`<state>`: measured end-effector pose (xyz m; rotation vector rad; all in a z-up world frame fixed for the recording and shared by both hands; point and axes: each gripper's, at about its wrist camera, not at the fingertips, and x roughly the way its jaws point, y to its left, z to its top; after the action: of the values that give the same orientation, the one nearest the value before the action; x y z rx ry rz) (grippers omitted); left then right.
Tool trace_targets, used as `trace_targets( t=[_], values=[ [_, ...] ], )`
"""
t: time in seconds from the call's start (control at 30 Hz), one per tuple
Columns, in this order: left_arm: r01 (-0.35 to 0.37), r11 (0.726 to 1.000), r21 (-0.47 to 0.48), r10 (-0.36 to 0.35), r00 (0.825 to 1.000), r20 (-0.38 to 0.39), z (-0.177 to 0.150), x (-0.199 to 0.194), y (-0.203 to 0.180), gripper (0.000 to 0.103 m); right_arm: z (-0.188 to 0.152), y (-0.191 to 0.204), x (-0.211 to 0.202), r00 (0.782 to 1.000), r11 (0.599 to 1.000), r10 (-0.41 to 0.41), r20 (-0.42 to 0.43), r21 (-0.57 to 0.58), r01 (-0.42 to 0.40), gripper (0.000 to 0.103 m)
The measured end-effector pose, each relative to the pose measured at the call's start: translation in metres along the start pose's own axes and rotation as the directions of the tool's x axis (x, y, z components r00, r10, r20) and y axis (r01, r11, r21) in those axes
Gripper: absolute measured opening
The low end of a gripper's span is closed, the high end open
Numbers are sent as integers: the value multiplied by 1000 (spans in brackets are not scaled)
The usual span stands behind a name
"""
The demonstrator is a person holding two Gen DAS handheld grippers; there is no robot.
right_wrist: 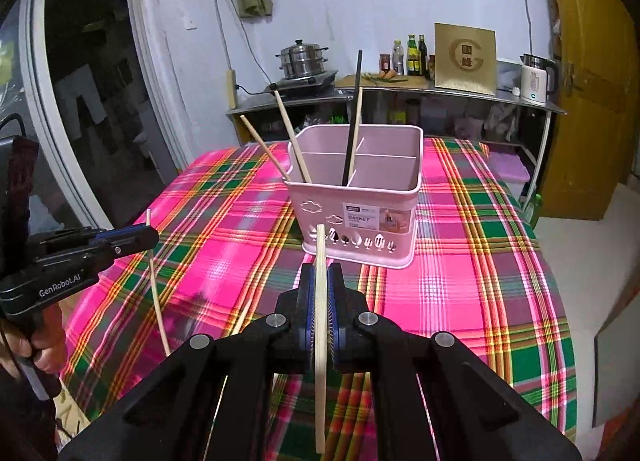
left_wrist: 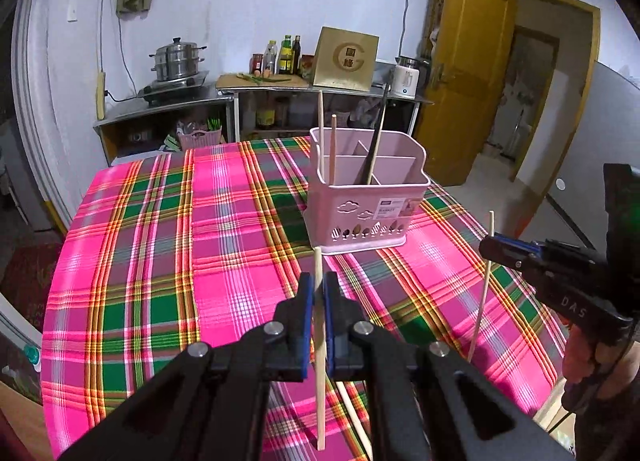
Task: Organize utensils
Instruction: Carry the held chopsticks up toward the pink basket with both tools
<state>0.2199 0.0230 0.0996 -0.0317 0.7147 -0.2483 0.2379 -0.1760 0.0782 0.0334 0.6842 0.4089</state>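
**Both grippers loaded, holder straight ahead**

Your left gripper [left_wrist: 319, 293] was clamped on a pale wooden chopstick [left_wrist: 318, 361], held near its upper end and close to upright, most of its length hanging below the pads at lower centre of the left wrist view. Your right gripper [right_wrist: 320, 293] was likewise closed on a second chopstick [right_wrist: 320, 341], also near vertical. In the left wrist view the right gripper appeared at the right edge, and a third loose stick [left_wrist: 354, 417] lay on the plaid tablecloth [left_wrist: 180, 241] beneath your left tool.

The pink utensil holder [left_wrist: 366, 217] stood on the cloth directly beyond both tools, in the centre of each frame, well apart from the fingertips. Its front compartments already held pale sticks at the left and a dark stick [right_wrist: 353, 121] with a pale one at the divider.

Judgement: each stick's long axis already matched the holder's open top, so no re-orienting seemed needed. Neither hand looked clearly nearer. The lower tips had to clear the front rim before descent; the leaning sticks inside could obstruct entry.
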Motion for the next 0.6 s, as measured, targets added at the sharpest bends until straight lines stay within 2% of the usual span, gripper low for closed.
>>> trace_targets(
  t=[0.6],
  values=[
    [10,1000,16,-10,999,35,-23,-49,-9,6,-20,12,-49,999,999,7,32,-48,-6,6]
  ],
)
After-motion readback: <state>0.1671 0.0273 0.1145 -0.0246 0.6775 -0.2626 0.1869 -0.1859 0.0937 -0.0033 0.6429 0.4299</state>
